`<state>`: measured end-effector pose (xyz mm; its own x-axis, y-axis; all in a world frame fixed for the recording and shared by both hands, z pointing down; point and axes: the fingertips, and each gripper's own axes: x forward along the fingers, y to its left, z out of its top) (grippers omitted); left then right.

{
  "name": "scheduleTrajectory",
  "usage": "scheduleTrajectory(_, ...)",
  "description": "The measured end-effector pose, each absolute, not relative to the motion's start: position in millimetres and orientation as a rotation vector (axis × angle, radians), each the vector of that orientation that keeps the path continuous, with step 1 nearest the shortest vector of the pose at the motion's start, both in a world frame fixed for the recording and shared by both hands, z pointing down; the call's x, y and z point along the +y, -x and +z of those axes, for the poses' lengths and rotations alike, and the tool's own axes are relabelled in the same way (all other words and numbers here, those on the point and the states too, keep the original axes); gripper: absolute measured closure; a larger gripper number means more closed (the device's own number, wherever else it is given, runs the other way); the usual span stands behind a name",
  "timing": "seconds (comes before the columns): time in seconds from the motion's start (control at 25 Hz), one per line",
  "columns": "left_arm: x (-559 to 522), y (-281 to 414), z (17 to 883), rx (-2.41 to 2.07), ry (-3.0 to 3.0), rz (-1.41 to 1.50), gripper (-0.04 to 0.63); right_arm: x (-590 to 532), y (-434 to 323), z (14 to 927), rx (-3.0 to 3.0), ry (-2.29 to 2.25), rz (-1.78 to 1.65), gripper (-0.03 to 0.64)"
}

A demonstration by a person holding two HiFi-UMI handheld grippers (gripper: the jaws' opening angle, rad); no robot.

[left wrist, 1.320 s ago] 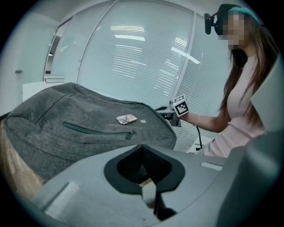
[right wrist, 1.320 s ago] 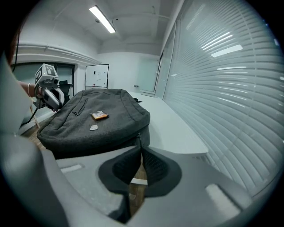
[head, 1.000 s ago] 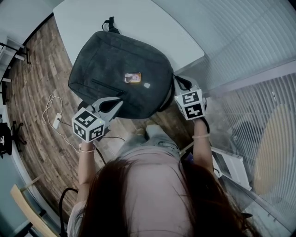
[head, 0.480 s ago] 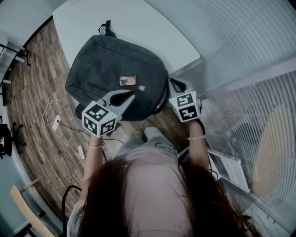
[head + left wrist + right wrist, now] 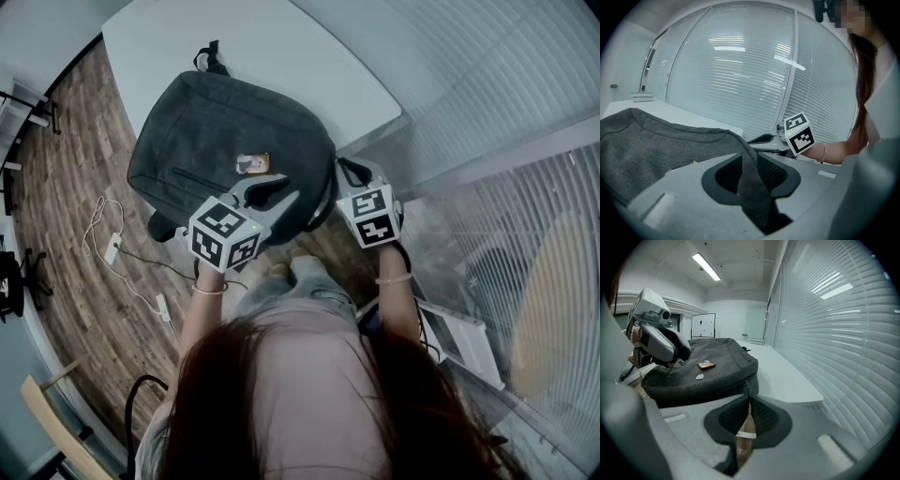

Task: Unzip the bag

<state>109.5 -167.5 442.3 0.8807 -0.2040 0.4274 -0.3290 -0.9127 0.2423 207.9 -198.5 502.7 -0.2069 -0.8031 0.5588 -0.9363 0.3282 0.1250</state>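
Far left in the head view: wood-grain plank floor (image 5: 66, 169), with a thin white cable (image 5: 101, 220) trailing across it.

Next to that, on the smooth white table (image 5: 281, 47): the dark grey woven-fabric backpack (image 5: 206, 122). Lying flat, rounded at the corners, black carry loop (image 5: 212, 58) at the far end. Near end hanging past the table's edge toward the person. On the upper face, a small orange rectangular label (image 5: 251, 163).

At that near end, coming in from below and left: the grey moulded-plastic left gripper (image 5: 281, 194). In the left gripper view, jaws closed tight on a fold of the backpack's cloth. Fabric pinched between the dark ribbed pads (image 5: 772, 173) and running down out of the bite. Matte, felt-like weave, with the rest of the backpack spreading away to the left of the jaws.

Further right, at the backpack's near right corner: the right gripper (image 5: 352, 178), in the same grey plastic, marker cube turned toward the person. In the right gripper view, jaws brought together on a slim tan zip-pull tab with a white band (image 5: 745, 425). Tab held edge-on and upright between the dark pads, its top meeting the zip line on the backpack's side wall. Backpack just beyond the jaw tips and to their left, with bare tabletop to the right.

Far right: pale horizontal slatted blinds (image 5: 525, 122), ridged and evenly lined.
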Motion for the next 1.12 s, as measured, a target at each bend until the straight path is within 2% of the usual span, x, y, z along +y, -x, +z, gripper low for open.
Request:
scheduleTrajectory(0.68,-143,-151,471,-0.313,-2.703,0.787,0.433,-199,-210,503,-2.076,-1.535,0.322,0.597)
scheduleTrajectory(0.84,-143,-152,484,-0.351,-2.728,0.91,0.474,-199,-210,504,-2.078,-1.525,0.306,0.597)
scheduleTrajectory(1.12,-144,-151,488,-0.33,-2.683,0.857,0.524,-202,-213,504,-2.082,-1.507,0.266,0.595)
